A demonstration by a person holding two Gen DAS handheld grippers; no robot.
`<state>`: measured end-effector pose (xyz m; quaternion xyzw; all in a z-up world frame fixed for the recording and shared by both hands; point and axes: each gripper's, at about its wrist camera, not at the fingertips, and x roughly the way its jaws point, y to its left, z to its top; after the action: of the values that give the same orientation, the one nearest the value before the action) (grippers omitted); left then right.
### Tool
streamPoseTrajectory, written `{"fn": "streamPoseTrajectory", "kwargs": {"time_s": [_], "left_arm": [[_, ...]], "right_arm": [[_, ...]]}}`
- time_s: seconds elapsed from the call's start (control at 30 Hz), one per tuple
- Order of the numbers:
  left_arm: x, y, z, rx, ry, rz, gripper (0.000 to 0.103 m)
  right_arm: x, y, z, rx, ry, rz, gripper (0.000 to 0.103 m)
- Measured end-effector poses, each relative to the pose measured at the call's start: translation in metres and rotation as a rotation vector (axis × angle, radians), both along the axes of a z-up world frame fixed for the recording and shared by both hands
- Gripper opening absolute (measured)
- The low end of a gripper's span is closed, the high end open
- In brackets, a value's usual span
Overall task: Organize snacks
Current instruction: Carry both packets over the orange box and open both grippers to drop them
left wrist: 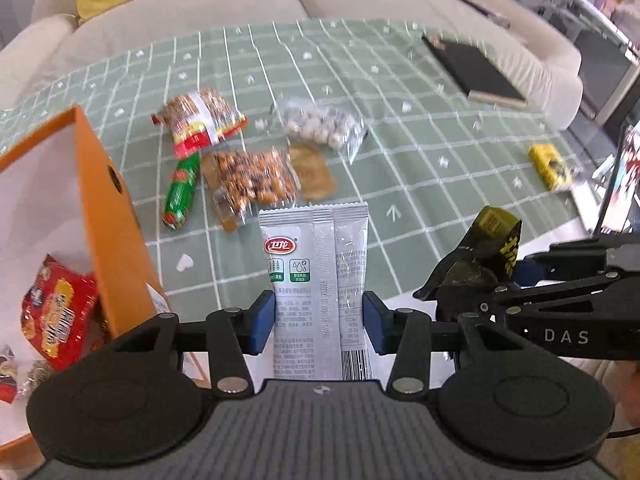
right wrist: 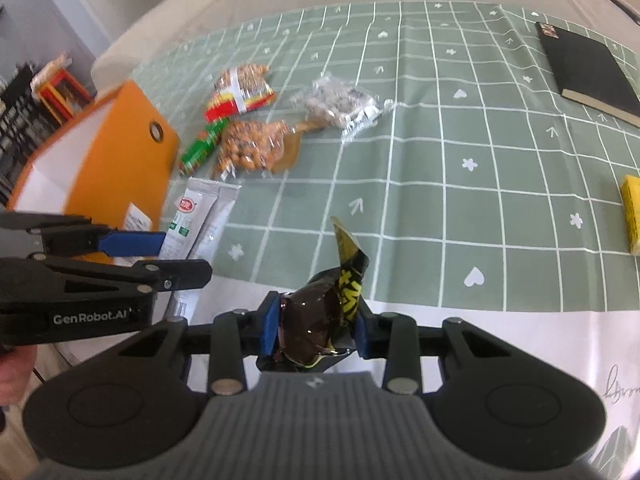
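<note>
Two snacks are held: left gripper (left wrist: 319,322) clamped on grey packet (left wrist: 316,272), right gripper (right wrist: 316,326) on black-yellow wrapper (right wrist: 320,312); next, both to be dropped in orange box (left wrist: 108,216).

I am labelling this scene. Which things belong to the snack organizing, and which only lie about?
Job:
- left gripper holding grey foil packet
- right gripper holding black-yellow wrapper
- orange cardboard box
- loose clear snack bags
- green sausage stick

Lying about:
- black notebook
- yellow pack
</note>
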<state>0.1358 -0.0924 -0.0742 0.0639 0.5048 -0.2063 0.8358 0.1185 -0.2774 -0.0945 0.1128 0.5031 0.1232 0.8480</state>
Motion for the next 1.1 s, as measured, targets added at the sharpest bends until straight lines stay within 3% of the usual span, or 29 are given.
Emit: {"fn": "streamPoseTrajectory", "kwargs": {"time_s": [0.33,0.67,0.87,1.1], "left_arm": [[-0.002,0.028,0.036,-0.081,-0.077,0.049,0.053],[-0.002,0.079,0.082,-0.163,-0.162,0.128,0.053],[0.005,0.131,0.101,-0.121,-0.192,0.224,0.052],[0.018,0.186,0.097,-0.043,-0.179,0.334,0.052]], "right_arm": [[-0.006,0.008,0.034,0.094,-0.095,-0.018,0.033],[0.001,0.045,0.083,0.128,-0.196,0.061,0.033],[0.012,0.096,0.11,0.134,-0.259,0.183,0.033],[0.028,0.173,0.123,0.081,-0.297,0.354,0.033]]}}
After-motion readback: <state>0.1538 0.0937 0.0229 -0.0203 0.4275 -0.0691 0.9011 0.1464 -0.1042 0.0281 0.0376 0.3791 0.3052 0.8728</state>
